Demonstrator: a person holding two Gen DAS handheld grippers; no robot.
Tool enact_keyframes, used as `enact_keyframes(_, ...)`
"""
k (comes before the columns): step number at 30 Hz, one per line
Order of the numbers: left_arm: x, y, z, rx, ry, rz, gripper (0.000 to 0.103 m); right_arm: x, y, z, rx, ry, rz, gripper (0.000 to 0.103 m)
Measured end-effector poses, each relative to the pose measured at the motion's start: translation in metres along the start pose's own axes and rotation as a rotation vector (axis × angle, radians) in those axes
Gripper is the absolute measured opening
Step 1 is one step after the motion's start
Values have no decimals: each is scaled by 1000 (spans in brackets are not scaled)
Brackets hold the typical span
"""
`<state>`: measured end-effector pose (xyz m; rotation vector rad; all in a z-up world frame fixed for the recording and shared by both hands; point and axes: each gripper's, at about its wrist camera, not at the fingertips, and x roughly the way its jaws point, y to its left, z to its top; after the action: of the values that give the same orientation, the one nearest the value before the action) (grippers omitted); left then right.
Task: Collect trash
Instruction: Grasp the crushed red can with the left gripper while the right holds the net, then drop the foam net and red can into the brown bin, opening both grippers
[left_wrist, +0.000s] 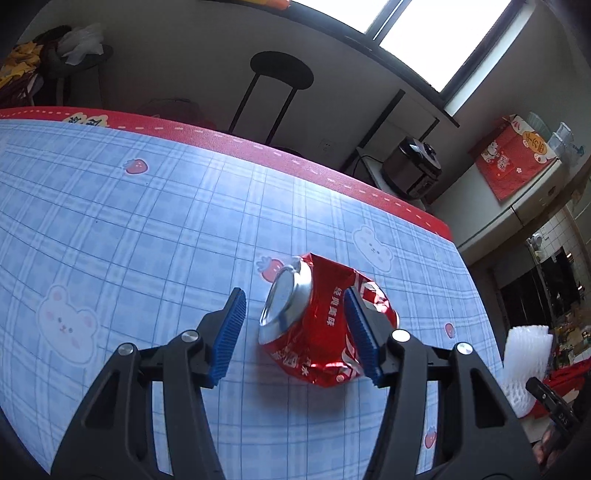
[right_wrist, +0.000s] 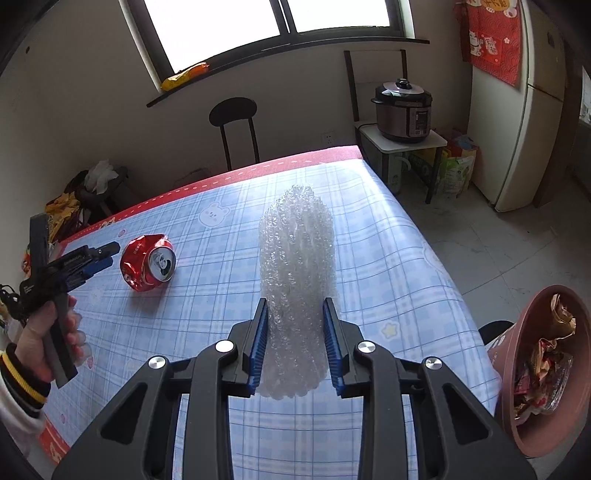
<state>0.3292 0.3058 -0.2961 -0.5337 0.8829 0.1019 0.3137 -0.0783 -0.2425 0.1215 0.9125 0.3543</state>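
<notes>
A crushed red drink can (left_wrist: 317, 328) lies on its side on the blue checked tablecloth (left_wrist: 147, 221). My left gripper (left_wrist: 294, 295) reaches around it: the can sits between the blue pads, the right pad against its side and a clear gap at the left pad. In the right wrist view the can (right_wrist: 147, 263) lies at the left, with the left gripper (right_wrist: 107, 254) and a hand beside it. My right gripper (right_wrist: 295, 301) is shut on a white bubble-wrap roll (right_wrist: 297, 280), held above the table. That roll (left_wrist: 524, 362) also shows at the right edge of the left wrist view.
A pinkish-brown bin (right_wrist: 508, 398) holding wrappers stands off the table's right edge. Beyond the far red border are a black stool (right_wrist: 233, 110), a rice cooker (right_wrist: 404, 110) on a small stand and a fridge (right_wrist: 532, 122). A heap of clothes (right_wrist: 92, 184) lies at the far left.
</notes>
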Motion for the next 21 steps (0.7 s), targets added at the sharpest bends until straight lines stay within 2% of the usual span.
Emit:
enact_keyframes(1,9,1,3,-17,11,3,49,-7,-7,1,14,-10,-6,28)
enact_keyframes(5,27,-5,7,-39,11,-30,48,-32,-30,-2,52,-40,-33,28)
enact_keyframes(8,42,-14,5,-28,41,-13,47,-42,-40,-9,57,-40,-44,28)
enact_keyframes(10,45,-18,1,-14,36,10,34,-46,-43,-13,59,-44,-52,28)
enact_keyframes(11,45,-19,-1,-15,31,13,33,-47,-44,-15,64,-45,-50,28)
enact_keyframes(16,24,-26,-16,21,-1,41,29,-50,-38,-22,65,-52,-25,28)
enact_keyframes(21,-28,-32,-40,31,-42,47,29,-60,-18,-24,18,-83,39,28)
